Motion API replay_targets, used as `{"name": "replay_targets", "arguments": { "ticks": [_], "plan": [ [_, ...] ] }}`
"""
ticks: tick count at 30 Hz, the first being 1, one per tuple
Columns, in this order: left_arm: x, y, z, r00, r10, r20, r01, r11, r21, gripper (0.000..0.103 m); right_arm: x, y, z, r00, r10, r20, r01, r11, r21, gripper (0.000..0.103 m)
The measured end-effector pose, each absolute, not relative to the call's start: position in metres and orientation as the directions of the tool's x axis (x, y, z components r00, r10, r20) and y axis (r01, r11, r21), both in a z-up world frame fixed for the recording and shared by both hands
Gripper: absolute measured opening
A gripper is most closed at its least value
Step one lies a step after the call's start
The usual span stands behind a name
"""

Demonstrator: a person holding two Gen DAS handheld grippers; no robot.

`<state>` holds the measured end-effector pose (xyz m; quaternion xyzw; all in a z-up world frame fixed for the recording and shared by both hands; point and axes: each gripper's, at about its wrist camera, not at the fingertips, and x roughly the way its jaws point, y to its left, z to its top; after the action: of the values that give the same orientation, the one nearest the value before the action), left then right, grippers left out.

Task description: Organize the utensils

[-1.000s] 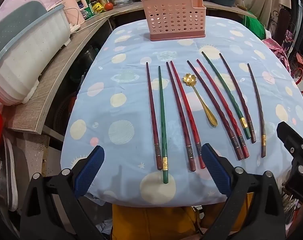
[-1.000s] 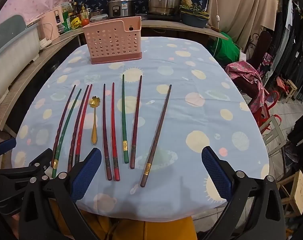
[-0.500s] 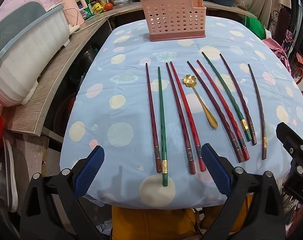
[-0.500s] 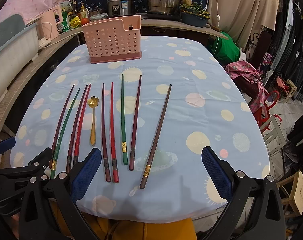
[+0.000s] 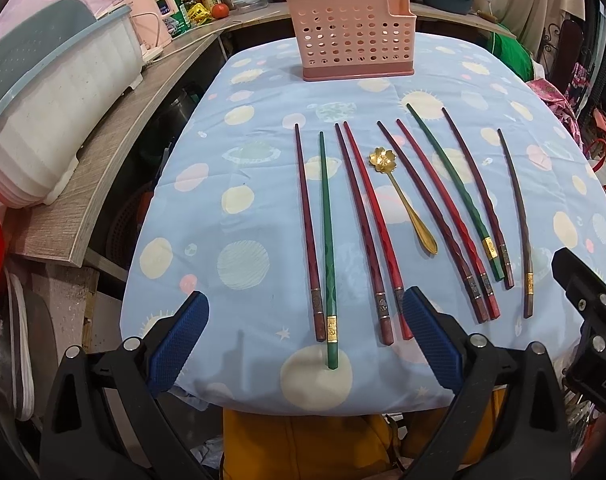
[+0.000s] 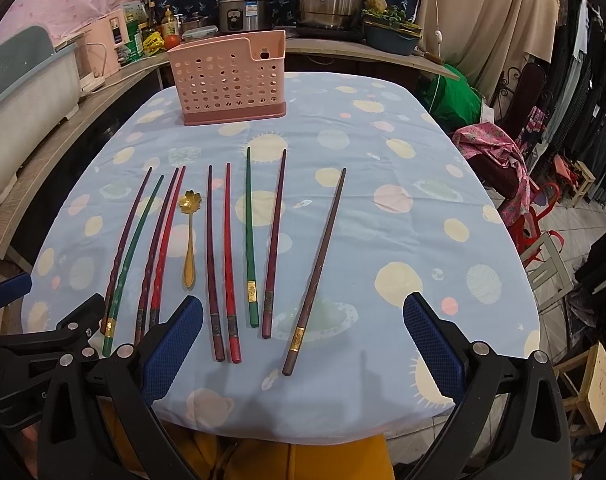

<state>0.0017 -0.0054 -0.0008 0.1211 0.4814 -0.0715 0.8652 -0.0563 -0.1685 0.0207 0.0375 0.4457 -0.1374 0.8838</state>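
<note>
Several chopsticks lie side by side on the blue tablecloth [image 5: 263, 168], among them a green one [image 5: 327, 240] at the left and a brown one [image 6: 317, 268] at the far right. A gold flower-headed spoon [image 5: 403, 196] lies among them; it also shows in the right wrist view [image 6: 190, 236]. A pink perforated utensil holder [image 5: 351, 34] stands upright at the far end, also in the right wrist view [image 6: 231, 78]. My left gripper [image 5: 303, 336] is open and empty above the near ends of the left chopsticks. My right gripper [image 6: 303, 340] is open and empty above the right chopsticks' near ends.
A wooden counter [image 5: 115, 128] runs along the left with a white and teal dish rack [image 5: 43, 92]. Pots, a rice cooker [image 6: 243, 8] and bottles stand behind the table. Chairs and pink cloth [image 6: 499, 152] are at the right. The table's near edge is just under the grippers.
Both grippers have edged slightly forward over the table; the utensils have not moved.
</note>
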Motion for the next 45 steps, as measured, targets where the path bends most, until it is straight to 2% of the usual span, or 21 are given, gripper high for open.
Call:
{"name": "replay_targets", "arguments": {
  "ticks": [45],
  "plan": [
    [-0.0002,-0.002,0.0,0.525,-0.006,-0.851,0.235,0.962,0.138,0.093,-0.058,-0.1644,0.0218,0.565,-0.201,-0.8,0.264,0.963,-0.056,0.096]
  ]
}}
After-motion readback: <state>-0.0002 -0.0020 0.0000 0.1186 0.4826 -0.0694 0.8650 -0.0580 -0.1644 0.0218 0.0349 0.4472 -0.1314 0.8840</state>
